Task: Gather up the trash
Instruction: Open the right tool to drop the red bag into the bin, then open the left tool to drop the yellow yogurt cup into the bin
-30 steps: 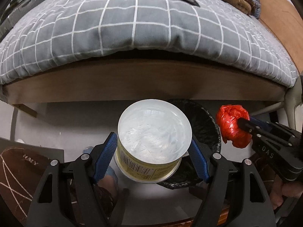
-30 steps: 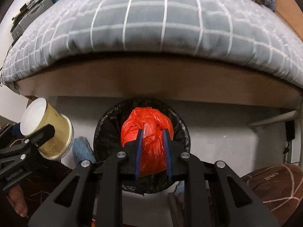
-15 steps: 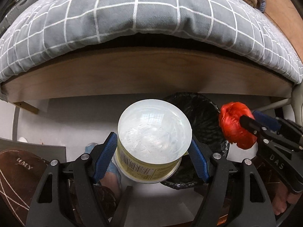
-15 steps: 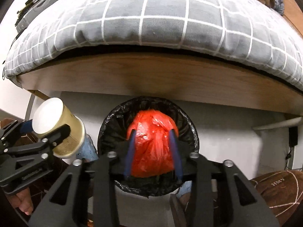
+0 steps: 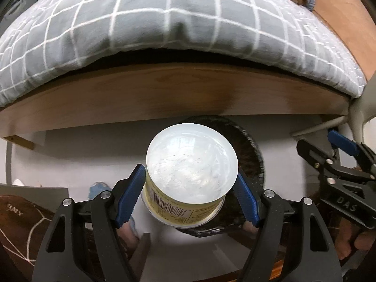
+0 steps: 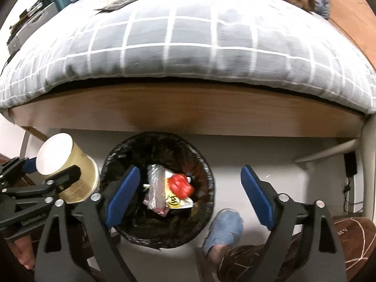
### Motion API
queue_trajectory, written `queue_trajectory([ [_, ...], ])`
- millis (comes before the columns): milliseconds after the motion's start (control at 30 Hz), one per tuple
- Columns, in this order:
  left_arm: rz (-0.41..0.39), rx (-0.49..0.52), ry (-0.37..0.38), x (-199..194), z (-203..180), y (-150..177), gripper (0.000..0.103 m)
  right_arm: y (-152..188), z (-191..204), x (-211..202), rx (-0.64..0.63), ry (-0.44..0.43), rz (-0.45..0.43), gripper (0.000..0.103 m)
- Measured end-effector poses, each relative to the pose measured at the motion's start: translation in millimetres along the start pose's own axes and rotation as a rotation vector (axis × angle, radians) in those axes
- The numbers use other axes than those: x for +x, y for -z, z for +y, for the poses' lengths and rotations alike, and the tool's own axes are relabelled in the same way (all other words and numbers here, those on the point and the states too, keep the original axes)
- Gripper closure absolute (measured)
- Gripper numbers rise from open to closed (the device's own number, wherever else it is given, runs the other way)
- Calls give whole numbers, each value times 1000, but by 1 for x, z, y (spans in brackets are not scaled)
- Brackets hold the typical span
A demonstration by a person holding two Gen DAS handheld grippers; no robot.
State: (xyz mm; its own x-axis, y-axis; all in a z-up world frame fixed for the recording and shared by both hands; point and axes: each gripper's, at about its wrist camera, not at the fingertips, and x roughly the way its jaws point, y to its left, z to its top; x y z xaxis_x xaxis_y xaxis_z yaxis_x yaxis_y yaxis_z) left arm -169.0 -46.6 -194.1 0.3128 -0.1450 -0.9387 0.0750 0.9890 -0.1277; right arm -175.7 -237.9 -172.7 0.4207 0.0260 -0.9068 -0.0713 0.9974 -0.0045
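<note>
My left gripper (image 5: 189,198) is shut on a yellow tub with a frosted white lid (image 5: 191,164), held over the near left rim of the black-lined bin (image 5: 251,145). From the right wrist view the tub (image 6: 70,174) hangs just left of the bin (image 6: 157,237). My right gripper (image 6: 188,193) stands above the bin, its jaws opening wide with nothing between them. The red plastic bag (image 6: 179,185) lies inside the bin on top of wrappers. The right gripper (image 5: 338,155) also shows at the right edge of the left wrist view.
A bed with a grey checked duvet (image 6: 188,42) and a wooden side board (image 6: 188,110) runs just behind the bin. A blue slipper (image 6: 224,230) and brown slippers (image 6: 347,232) sit on the pale floor. A pale metal leg (image 6: 329,151) stands at right.
The right gripper opened and the red bag dropped from it into the bin. The left gripper with the tub drifted a little toward the bin.
</note>
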Motion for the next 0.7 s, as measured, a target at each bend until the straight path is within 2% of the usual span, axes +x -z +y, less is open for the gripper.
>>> queue_trajectory([
  [133, -11, 32, 5, -4, -18, -5, 31, 2, -24, -7, 42, 29, -20, 9],
  [500, -2, 72, 7, 5, -48, -7, 31, 14, -85, -6, 147, 69, -5, 9],
  [700, 18, 118, 5, 16, -64, 0, 31, 18, -96, 4, 187, 78, 17, 9],
])
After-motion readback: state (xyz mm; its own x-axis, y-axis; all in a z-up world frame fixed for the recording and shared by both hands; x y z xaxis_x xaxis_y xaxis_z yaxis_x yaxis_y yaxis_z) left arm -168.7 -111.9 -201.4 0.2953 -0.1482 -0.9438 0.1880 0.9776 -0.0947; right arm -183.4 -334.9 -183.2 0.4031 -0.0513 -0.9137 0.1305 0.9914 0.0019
